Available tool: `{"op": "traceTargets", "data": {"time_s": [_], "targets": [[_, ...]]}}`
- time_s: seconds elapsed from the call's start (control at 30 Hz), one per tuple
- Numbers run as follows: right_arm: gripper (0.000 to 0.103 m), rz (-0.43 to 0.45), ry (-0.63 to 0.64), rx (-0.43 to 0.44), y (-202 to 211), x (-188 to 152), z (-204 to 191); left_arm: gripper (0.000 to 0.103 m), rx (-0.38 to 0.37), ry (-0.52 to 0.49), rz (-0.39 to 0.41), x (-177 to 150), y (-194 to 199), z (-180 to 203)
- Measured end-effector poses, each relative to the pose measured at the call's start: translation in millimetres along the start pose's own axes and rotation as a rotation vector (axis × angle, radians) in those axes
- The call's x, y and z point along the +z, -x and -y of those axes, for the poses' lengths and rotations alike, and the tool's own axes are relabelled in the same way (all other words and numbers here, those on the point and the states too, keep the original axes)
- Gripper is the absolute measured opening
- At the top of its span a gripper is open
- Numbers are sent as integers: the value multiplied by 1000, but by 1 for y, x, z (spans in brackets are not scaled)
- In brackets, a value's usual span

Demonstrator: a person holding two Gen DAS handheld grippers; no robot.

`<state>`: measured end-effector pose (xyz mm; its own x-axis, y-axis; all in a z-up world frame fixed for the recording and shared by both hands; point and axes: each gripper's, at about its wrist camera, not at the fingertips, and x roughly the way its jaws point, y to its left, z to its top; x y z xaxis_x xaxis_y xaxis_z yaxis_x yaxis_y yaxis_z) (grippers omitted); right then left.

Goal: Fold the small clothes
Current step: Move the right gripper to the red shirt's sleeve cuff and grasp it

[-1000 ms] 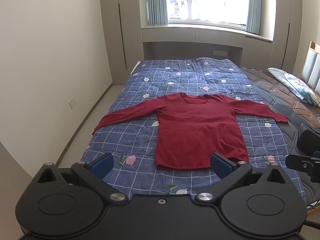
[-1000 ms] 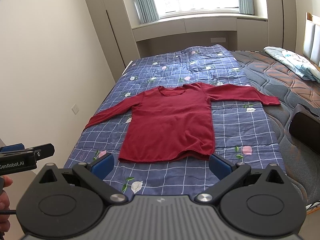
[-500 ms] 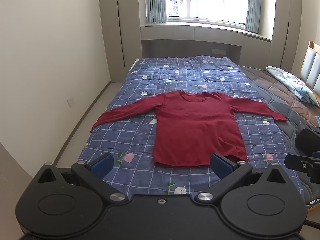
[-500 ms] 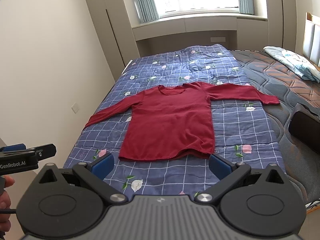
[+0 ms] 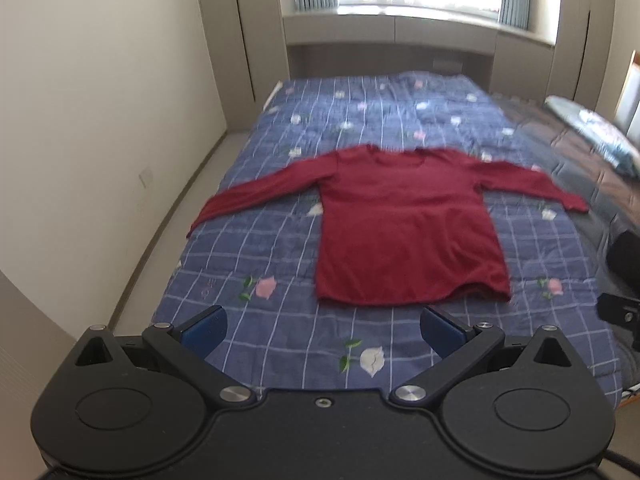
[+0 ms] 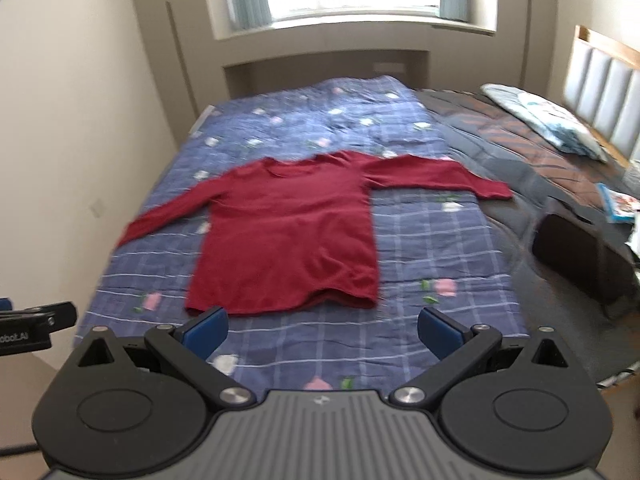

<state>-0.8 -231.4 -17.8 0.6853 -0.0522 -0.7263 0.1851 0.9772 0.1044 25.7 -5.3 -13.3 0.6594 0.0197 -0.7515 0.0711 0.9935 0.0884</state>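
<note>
A dark red long-sleeved top lies flat on the blue checked quilt, sleeves spread to both sides, hem nearest me. My left gripper is open, its blue pads wide apart and empty, hovering above the quilt just short of the hem. My right gripper is open too, empty, with its left pad over the hem's left corner. Each gripper's tip shows at the edge of the other's view.
A wall and a strip of floor run along the bed's left side. To the right lie a brown mattress cover, a pillow, a black bag and the headboard. A window ledge stands beyond the bed.
Both grippers have moved forward and tilted down toward the bed, so the top sits lower and larger in view. The right view has also swung to the right. Both stay open.
</note>
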Motion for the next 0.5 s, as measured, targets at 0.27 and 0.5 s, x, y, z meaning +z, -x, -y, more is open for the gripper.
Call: {"op": "traceTargets", "data": {"time_s": [0.27, 0.5], "targets": [[103, -33, -10, -141, -18, 40, 20, 102, 5, -11, -62, 30, -37, 20], [103, -3, -19, -116, -46, 85, 46, 102, 21, -9, -69, 72, -73, 52]]}}
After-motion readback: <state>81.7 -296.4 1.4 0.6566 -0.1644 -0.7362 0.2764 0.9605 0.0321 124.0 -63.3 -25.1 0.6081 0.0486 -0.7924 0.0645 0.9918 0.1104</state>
